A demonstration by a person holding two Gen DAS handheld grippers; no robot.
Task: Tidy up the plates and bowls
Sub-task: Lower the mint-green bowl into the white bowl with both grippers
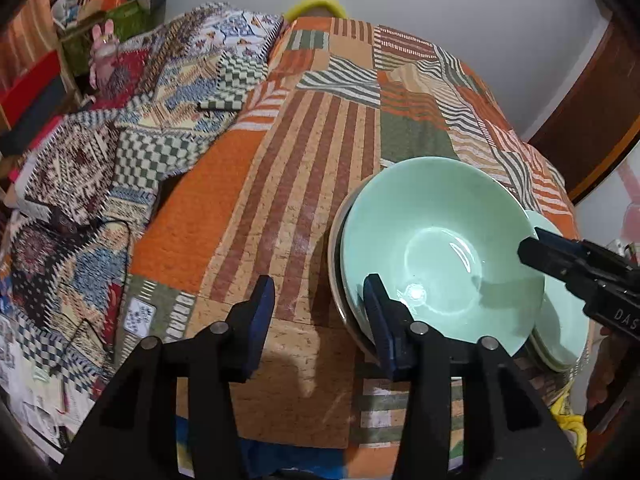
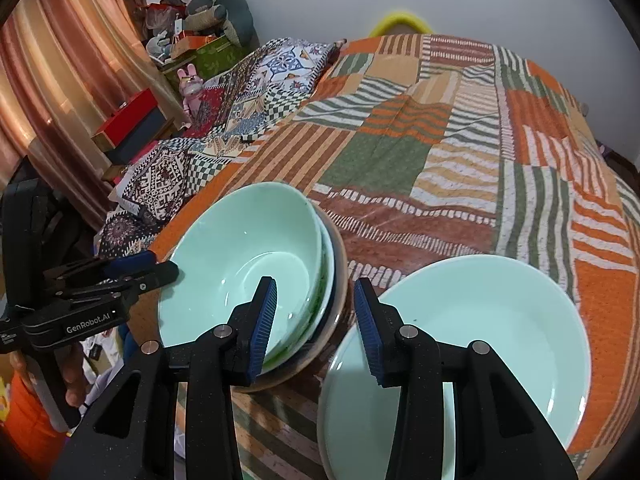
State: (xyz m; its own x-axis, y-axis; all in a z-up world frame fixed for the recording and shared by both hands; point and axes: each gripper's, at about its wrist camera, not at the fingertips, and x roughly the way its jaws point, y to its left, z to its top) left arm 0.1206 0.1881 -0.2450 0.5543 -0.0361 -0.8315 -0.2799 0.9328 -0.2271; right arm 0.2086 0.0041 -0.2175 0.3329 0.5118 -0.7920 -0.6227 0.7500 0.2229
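Note:
A pale green bowl [image 1: 440, 248] [image 2: 244, 256] tops a stack of dishes with white, dark and tan rims on the patchwork tablecloth [image 1: 304, 152] [image 2: 400, 152]. My left gripper [image 1: 320, 312] [image 2: 164, 266] is open at the stack's near-left rim. One of its fingers [image 1: 378, 316] is in front of the bowl and the other stands over the cloth. My right gripper [image 2: 316, 316] [image 1: 530, 248] is open astride the stack's right rim, one pad inside the bowl and the other outside, neither pressing. Pale green plates [image 2: 480, 340] [image 1: 560, 312] lie stacked just right of the bowls.
A second patterned cloth [image 1: 120, 152] [image 2: 224, 120] lies rumpled on the left with a black cable [image 1: 120, 240] across it. Boxes, a pink toy rabbit [image 2: 188, 88] and a curtain crowd the far left. A wall stands behind the table, with a wooden door [image 1: 592, 120] at right.

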